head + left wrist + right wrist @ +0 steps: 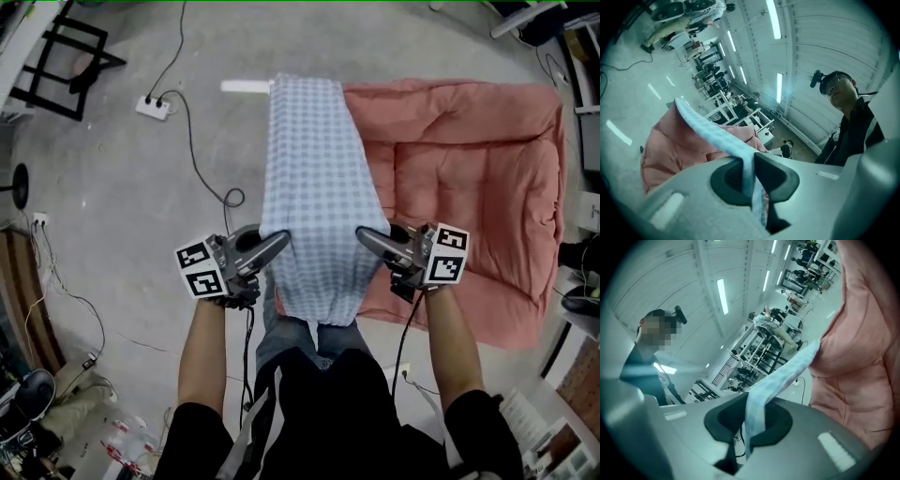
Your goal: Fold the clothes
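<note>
A light blue checked garment (314, 178) hangs stretched between my two grippers and runs away from me, its far end lying on the floor by the pink quilt. My left gripper (281, 242) is shut on the near left edge of the garment (717, 136), with the cloth pinched between the dark pads (776, 176). On the near right edge my right gripper (364, 236) is shut the same way, and the garment (787, 373) leaves its jaws as a narrow band. A loose flap droops between the two grips toward my body.
A pink padded quilt (478, 187) lies spread on the concrete floor at the right. A white power strip (152, 106) with black cables lies at the upper left, near a black stand (61, 66). Clutter lines the left and right edges of the floor.
</note>
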{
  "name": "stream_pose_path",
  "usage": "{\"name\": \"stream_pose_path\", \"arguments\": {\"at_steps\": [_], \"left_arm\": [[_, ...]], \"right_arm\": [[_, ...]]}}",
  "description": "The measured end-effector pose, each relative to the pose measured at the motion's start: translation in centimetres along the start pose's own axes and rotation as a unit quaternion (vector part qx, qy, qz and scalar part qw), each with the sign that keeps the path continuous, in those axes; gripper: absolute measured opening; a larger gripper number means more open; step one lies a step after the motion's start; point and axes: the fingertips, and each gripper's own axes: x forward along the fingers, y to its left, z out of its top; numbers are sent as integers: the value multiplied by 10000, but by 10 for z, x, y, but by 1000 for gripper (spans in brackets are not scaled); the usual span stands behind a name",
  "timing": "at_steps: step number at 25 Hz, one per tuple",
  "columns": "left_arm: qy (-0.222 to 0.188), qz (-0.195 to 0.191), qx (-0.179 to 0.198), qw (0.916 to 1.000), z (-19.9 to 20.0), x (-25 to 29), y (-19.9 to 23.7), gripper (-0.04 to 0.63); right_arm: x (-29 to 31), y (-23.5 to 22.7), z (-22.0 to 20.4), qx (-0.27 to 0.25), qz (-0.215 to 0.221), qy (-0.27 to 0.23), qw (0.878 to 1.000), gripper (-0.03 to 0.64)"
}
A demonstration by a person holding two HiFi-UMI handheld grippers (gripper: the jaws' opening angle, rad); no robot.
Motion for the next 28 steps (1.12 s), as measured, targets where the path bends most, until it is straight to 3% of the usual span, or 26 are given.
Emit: {"name": "stream_pose_path", "arguments": {"at_steps": [4,9,12,17,22,28], "left_arm": [[197,288,460,9983,9,-5,-31,28],[208,547,1085,9924,33,-15,-116,28],[201,598,1396,9882,54,-29,-144,29],[48,725,1895,9792,100,-61,-192,29],[-73,735,2218,9723,123,-105,-236,28],[476,590,2561,9637,143,-177,-244,29]], "right_arm": [[-3,28,6,-277,74,65,9996,20],[-19,113,27,-863,265,76,9959,20],[-10,150,43,-1261,368,86,9913,20],[20,206,73,-2045,286,141,9783,21],[50,267,70,-2855,164,-15,9582,21],[114,303,48,-3220,-181,-297,9461,21]]}}
